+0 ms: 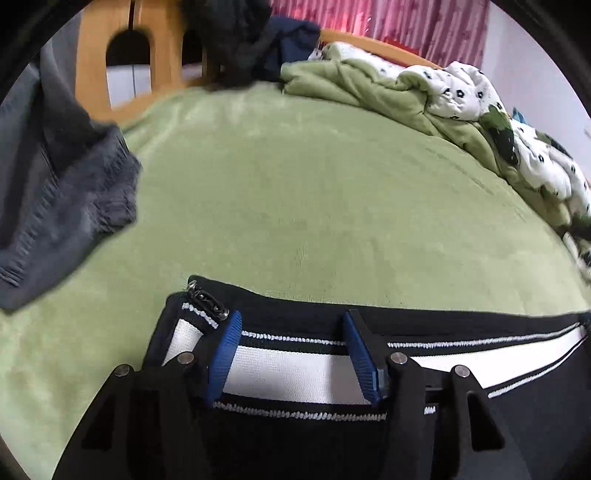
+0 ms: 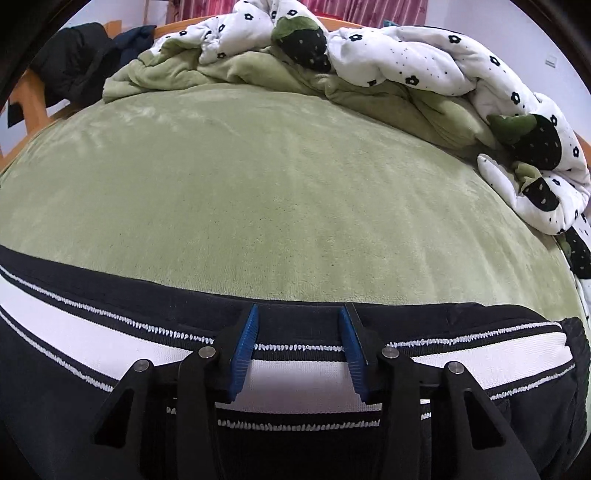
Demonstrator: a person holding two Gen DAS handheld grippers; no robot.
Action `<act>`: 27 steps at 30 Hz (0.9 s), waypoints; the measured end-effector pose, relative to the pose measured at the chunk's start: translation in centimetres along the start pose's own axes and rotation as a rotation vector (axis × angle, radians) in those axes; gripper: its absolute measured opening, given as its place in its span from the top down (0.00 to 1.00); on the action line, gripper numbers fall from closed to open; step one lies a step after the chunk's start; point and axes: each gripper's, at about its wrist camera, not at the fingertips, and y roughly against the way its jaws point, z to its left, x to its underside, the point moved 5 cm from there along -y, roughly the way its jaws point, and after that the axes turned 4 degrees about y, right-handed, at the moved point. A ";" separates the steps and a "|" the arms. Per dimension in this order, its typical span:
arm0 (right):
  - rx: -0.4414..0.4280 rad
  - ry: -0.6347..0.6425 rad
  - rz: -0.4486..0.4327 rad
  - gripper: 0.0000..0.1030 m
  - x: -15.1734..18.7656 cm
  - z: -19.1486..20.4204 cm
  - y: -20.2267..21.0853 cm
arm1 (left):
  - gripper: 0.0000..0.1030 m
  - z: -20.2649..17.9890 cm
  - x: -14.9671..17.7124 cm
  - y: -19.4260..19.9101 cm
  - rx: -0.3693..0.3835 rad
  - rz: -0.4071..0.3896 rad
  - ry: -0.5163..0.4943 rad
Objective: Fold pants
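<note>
Black pants (image 1: 461, 325) with a broad white stripe edged in white stitching are laid across the near part of a green blanket (image 1: 295, 192) that covers the bed. In both wrist views the striped band is seen running from side to side just under the tongs.

Left gripper (image 1: 291, 321): the 2 blue pads (image 1: 225, 354) are held apart, with the white stripe lying in the gap between them. No pad is seen pressing on the cloth, so the jaws are recorded as open. A metal zipper pull (image 1: 208, 297) is seen at the pants' left end, just beside the left pad.

Right gripper (image 2: 299, 314): the 2 blue pads (image 2: 243, 354) are likewise spread, and the stripe and the dark hem are seen between them. The cloth is not pinched; the jaws are recorded as open. The right end of the pants (image 2: 480, 325) is seen bunched at the blanket's edge, to the right of the tongs.

A grey garment (image 1: 70, 199) is seen at the left of the left wrist view, blurred; whether it hangs or lies on the blanket cannot be told. A rumpled quilt (image 2: 424, 59), white with black flowers and green underneath, is heaped along the far side of the bed. Dark clothes (image 1: 236, 40) are draped over a wooden bed frame (image 1: 92, 48) at the far left corner. A pink curtain (image 1: 388, 18) is noted behind the bed.
</note>
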 end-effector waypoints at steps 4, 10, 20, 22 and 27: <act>0.055 -0.052 0.003 0.58 -0.4 -0.1 2.4 | 0.47 0.2 -0.7 2.3 0.033 0.003 0.063; -0.011 -0.203 -0.085 0.49 -1.2 1.6 9.4 | 0.47 0.5 -0.4 8.8 0.063 -0.041 0.087; -0.070 -0.128 -0.177 0.49 -1.9 11.1 21.1 | 0.47 0.0 0.1 21.4 0.049 -0.136 -0.003; -0.192 -0.155 -0.162 0.49 -1.8 12.8 22.9 | 0.47 -0.3 0.7 23.0 0.071 -0.142 0.003; -0.328 -0.186 -0.179 0.49 -0.7 16.8 26.2 | 0.47 -1.3 5.6 23.4 0.191 -0.067 0.064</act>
